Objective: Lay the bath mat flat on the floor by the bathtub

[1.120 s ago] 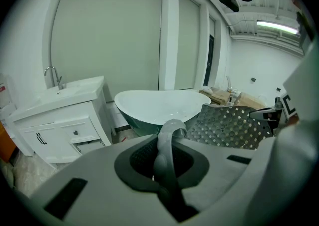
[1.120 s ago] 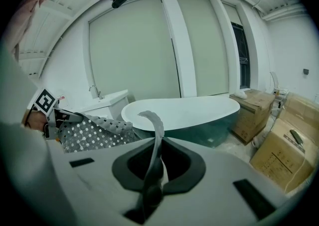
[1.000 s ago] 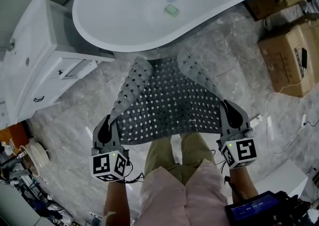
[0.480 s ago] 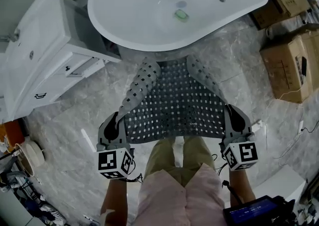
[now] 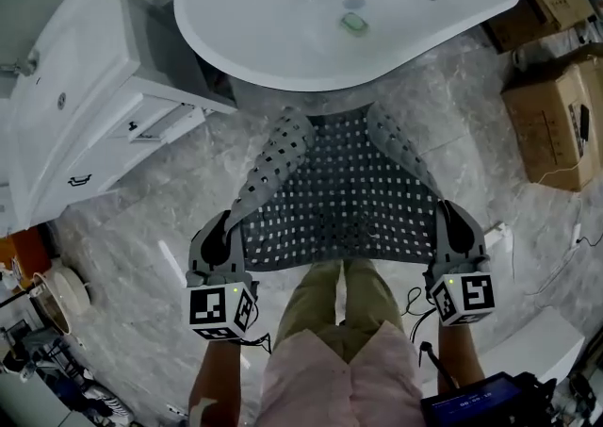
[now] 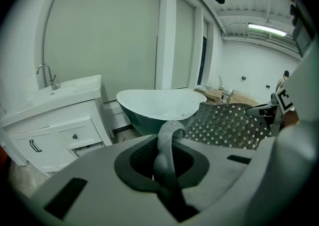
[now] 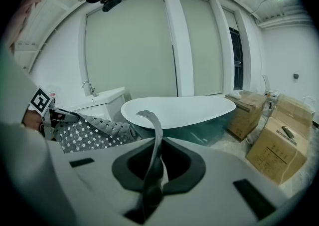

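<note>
Two corners of the grey rubber bath mat with square holes (image 5: 344,191) are gripped in the head view. The left hand-held gripper (image 5: 226,230) has the near left corner and the right hand-held gripper (image 5: 450,224) has the near right one. The mat is stretched between them above the grey marble floor (image 5: 132,227), in front of the white oval bathtub (image 5: 311,20), and its two side edges curl upward. Its far edge goes under the rim of the tub, so I cannot tell if it touches the floor there. The person's beige trousers (image 5: 363,298) disappear under the near edge. At left stands a white vanity cabinet (image 5: 85,123). At right, brown cardboard boxes (image 5: 556,123) are cut off by the border. A dark device with a blue screen (image 5: 476,404) is at the bottom right, and its writing is too small to read.

In the left gripper view the jaws are pressed together on a grey fold of the mat. The fold rises between them and hides the middle of the tub. Behind, a curved chrome faucet (image 6: 47,74) stands on the vanity tabletop.

In the right gripper view the jaws also pinch a thin strip of the mat edge. The rest of the mat hangs at left, partly behind the gripper body. The boxes at right carry dark print that is too blurred to read.
</note>
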Motion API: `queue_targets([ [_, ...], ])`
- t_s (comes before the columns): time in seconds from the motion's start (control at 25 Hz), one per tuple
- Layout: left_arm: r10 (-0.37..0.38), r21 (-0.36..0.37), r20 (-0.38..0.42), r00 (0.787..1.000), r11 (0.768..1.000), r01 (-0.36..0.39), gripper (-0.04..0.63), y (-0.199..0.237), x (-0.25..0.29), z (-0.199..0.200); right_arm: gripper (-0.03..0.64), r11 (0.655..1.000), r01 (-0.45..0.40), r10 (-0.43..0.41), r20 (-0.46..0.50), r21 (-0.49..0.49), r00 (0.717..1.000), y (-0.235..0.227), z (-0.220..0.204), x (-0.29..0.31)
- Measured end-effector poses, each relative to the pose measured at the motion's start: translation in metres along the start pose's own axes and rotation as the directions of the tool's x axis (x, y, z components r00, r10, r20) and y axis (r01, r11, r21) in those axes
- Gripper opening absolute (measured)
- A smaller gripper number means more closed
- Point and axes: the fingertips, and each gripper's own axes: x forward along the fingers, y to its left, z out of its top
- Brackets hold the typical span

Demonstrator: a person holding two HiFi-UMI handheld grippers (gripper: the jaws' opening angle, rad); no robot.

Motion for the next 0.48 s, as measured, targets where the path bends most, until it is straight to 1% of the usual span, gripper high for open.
queue_targets([
  [0.2, -0.009, 0.007, -0.003, 1.000, 1.000, 0.009, 0.040, -0.012, 0.011, -0.005, 0.026, 1.000, 0.014, -0.014, -0.001, 0.006, 1.000, -0.009, -0.014, 0.001],
  [0.36, -0.024, 0.010, -0.010, 1.000, 1.000, 0.024, 0.040, -0.033, 0.011, 0.006, 0.026, 0.999, 0.032, -0.032, -0.008, 0.001, 0.999, -0.029, -0.007, -0.010],
  [0.48, -0.029, 0.016, -0.022, 0.999, 0.999, 0.030, 0.040, -0.031, 0.020, -0.003, 0.026, 0.999, 0.034, -0.034, -0.012, 0.000, 0.999, -0.030, -0.013, -0.004],
])
